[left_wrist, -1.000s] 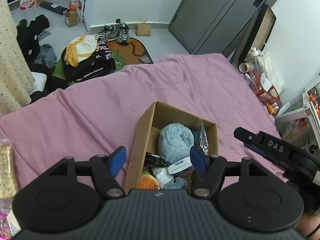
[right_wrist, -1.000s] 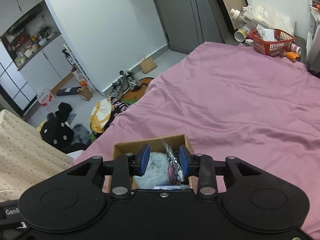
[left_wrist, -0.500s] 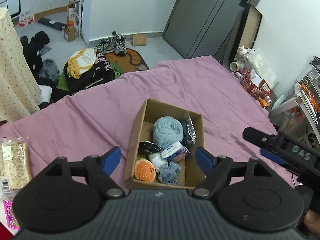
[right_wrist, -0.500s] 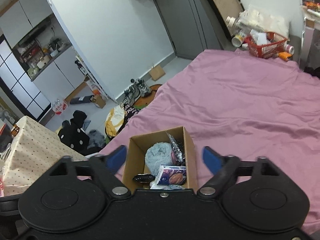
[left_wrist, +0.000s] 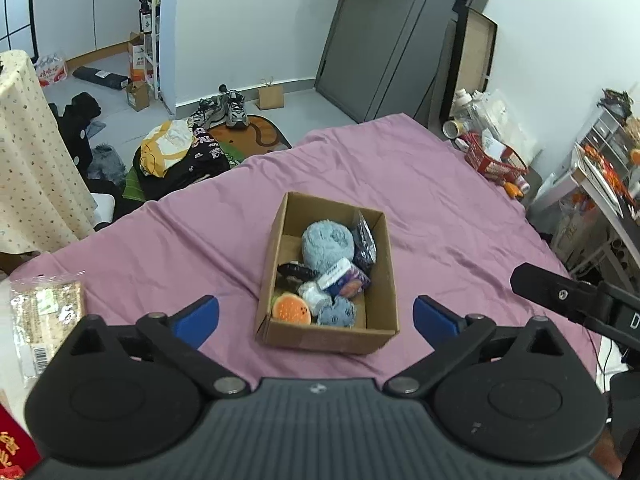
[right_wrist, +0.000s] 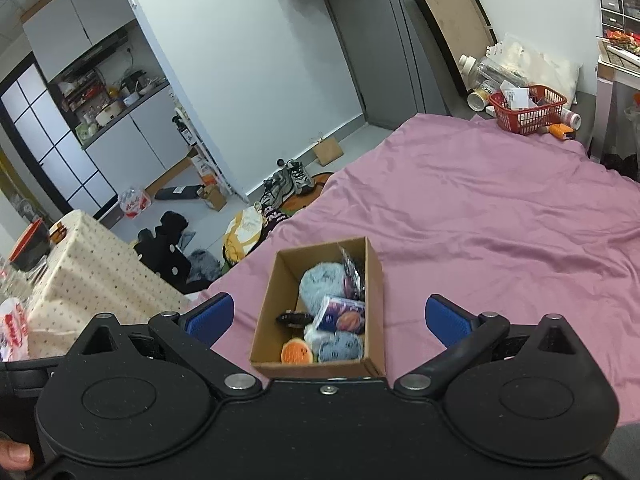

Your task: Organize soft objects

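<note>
A cardboard box sits on the pink bedsheet. Inside lie a fluffy blue ball, a silvery packet, a tissue pack, an orange round toy, a small blue plush and a black item. My left gripper and my right gripper both hang open above the near end of the box, holding nothing. The right gripper's body shows in the left wrist view.
A wrapped snack packet lies at the bed's left edge. A red basket and bottles stand at the far corner. Clothes and shoes lie on the floor. A dotted tablecloth is on the left.
Both grippers have pulled back and up from the box. The right gripper opened, leaving the silvery packet standing in the box; the left one widened.
</note>
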`<state>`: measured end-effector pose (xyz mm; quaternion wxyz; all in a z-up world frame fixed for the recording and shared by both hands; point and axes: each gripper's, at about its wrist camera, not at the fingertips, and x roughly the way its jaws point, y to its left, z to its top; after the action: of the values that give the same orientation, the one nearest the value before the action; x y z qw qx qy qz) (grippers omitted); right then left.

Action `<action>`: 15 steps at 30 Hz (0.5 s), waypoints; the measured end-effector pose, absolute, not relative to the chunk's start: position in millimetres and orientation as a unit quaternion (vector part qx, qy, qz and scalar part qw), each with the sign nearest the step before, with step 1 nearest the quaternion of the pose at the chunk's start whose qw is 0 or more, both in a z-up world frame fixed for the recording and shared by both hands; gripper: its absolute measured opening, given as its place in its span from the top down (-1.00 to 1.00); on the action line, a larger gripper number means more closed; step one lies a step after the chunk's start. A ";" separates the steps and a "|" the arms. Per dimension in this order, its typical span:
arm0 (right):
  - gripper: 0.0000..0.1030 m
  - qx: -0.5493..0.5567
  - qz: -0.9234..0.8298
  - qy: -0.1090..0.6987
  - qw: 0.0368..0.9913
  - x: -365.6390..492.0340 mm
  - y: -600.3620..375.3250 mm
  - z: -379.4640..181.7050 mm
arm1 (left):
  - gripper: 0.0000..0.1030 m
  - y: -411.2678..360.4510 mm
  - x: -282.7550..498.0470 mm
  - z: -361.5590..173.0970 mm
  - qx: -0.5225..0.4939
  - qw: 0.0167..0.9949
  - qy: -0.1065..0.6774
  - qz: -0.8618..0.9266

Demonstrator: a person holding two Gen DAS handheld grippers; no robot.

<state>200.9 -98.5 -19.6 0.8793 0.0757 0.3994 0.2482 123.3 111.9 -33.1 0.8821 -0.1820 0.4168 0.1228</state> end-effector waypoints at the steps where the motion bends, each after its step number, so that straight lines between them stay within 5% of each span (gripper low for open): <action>1: -1.00 0.073 0.250 0.397 0.880 196.8 -100.2 -18.0 | -0.99 109.6 119.3 -31.6 -0.178 0.883 0.416 0.123; 15: -1.00 0.073 0.243 0.366 0.896 147.5 -132.5 3.4 | -0.99 86.1 73.0 -8.0 -0.148 0.900 0.395 0.111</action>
<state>147.5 -132.5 3.4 0.8955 0.0728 0.3657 0.2430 73.0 86.1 -8.0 0.9000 -0.1476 0.3947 0.1111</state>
